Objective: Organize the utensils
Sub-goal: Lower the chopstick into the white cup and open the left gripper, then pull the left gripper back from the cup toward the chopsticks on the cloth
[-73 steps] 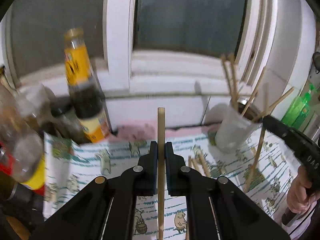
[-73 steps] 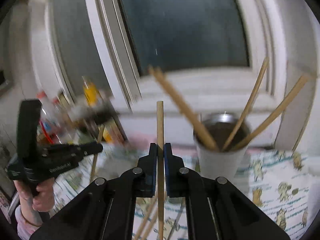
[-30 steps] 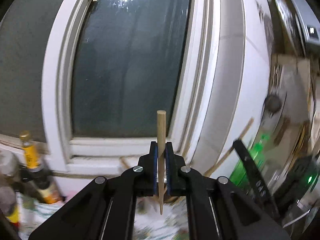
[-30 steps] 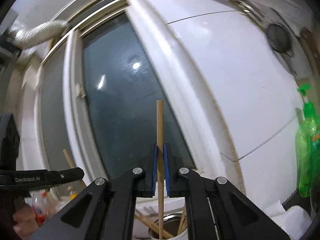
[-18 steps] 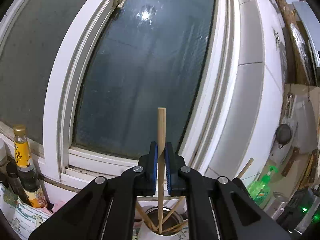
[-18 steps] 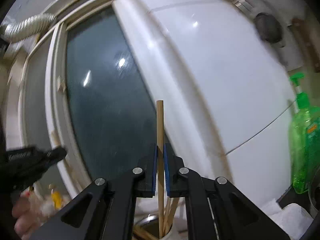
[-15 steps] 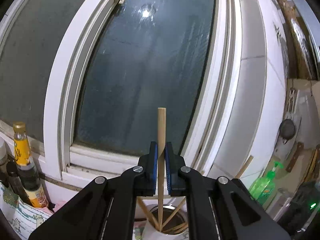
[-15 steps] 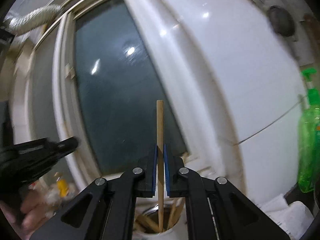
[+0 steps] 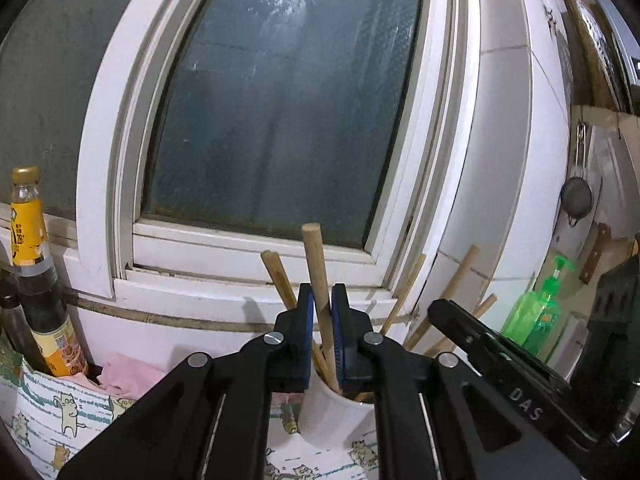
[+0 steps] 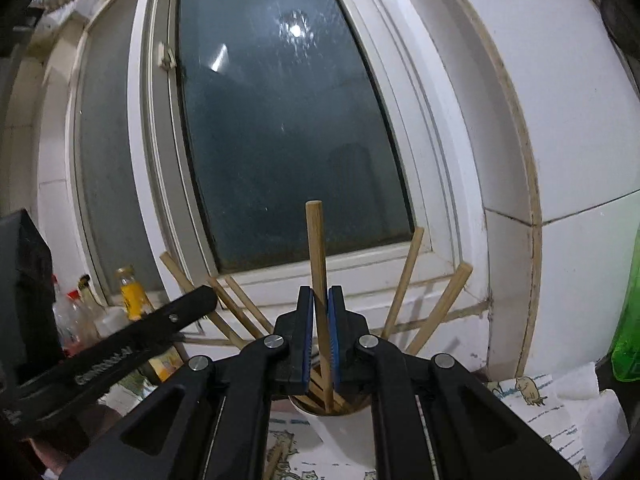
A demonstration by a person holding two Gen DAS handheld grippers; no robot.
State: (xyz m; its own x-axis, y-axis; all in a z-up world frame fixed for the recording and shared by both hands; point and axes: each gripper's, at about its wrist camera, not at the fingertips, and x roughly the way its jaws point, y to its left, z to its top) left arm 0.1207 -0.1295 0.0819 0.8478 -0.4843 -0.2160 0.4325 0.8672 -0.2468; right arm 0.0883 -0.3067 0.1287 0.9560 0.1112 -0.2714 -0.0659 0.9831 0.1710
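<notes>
Chopstick (image 9: 316, 276) leaning loose between slightly parted fingers of left gripper (image 9: 321, 334), tip inside white cup (image 9: 320, 408). Right gripper (image 10: 319, 336) likewise releasing its chopstick (image 10: 317, 264) into cup. Drop-off step finishing; next: lifting both clear without snagging sticks.

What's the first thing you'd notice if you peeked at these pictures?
Right in the middle, each gripper's jaws stand slightly parted around a wooden chopstick that leans in a white cup with other chopsticks fanned out. Behind looms a big dark window, and a bright green bottle glows at right.
</notes>
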